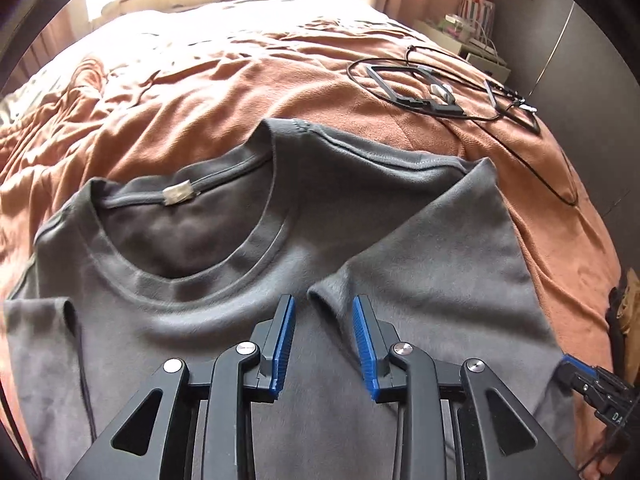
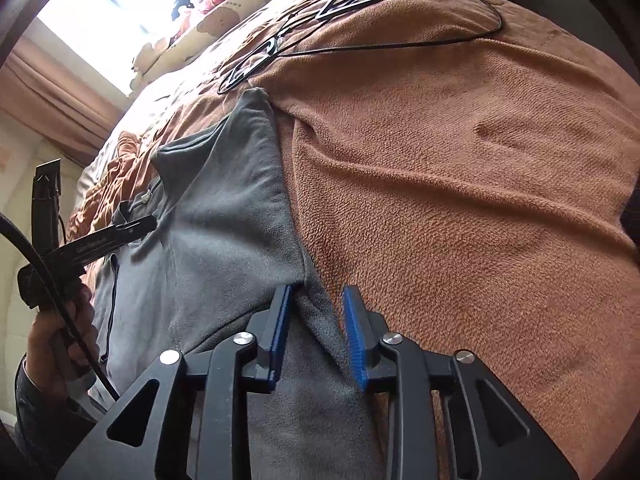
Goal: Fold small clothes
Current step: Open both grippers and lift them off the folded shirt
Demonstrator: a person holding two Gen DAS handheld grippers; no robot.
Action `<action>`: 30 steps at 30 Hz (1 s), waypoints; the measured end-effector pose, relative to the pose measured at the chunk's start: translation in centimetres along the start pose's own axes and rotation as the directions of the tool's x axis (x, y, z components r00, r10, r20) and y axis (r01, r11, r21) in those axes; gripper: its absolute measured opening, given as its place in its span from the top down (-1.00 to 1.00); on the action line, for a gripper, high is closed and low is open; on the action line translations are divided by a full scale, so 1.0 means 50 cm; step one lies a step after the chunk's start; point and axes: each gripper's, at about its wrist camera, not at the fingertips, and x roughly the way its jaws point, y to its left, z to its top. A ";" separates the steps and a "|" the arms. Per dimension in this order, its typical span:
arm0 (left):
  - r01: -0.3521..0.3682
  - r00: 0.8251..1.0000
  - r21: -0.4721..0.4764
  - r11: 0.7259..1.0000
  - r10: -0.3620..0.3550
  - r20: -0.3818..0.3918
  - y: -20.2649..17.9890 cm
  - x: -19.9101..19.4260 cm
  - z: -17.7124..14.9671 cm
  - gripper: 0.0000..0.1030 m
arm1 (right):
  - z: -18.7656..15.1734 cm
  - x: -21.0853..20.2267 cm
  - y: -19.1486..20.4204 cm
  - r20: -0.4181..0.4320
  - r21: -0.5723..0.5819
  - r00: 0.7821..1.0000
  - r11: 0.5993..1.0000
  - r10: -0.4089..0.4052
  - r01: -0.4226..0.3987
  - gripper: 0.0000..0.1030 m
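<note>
Grey T-shirt [image 1: 224, 288] spread flat on the orange blanket [image 1: 240, 80] of the bed, collar toward the pillow end, long axis running from the near edge toward the headboard; one sleeve [image 1: 432, 248] folded inward across the chest. Left gripper [image 1: 323, 344] above the chest just below the collar, jaws parted, nothing pinched, sleeve tip just ahead of them. Right gripper [image 2: 314, 332] at the shirt's side edge, jaws parted, a ridge of grey fabric between them, not clamped.
</note>
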 end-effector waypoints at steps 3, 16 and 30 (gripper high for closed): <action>0.012 1.000 -0.001 1.000 -0.012 -0.005 0.007 -0.036 -0.025 0.38 | -0.016 -0.020 0.009 0.016 0.008 1.000 1.000 -0.005 0.005 0.16; 0.042 0.996 -0.105 0.994 -0.033 0.084 0.073 -0.263 -0.170 -0.22 | -0.088 -0.168 0.086 0.036 -0.081 0.999 0.997 -0.010 0.013 -0.31; 0.065 0.982 -0.234 0.970 -0.021 0.186 0.188 -0.470 -0.357 -0.45 | -0.203 -0.369 0.165 0.097 -0.220 0.995 0.975 -0.017 0.038 -0.87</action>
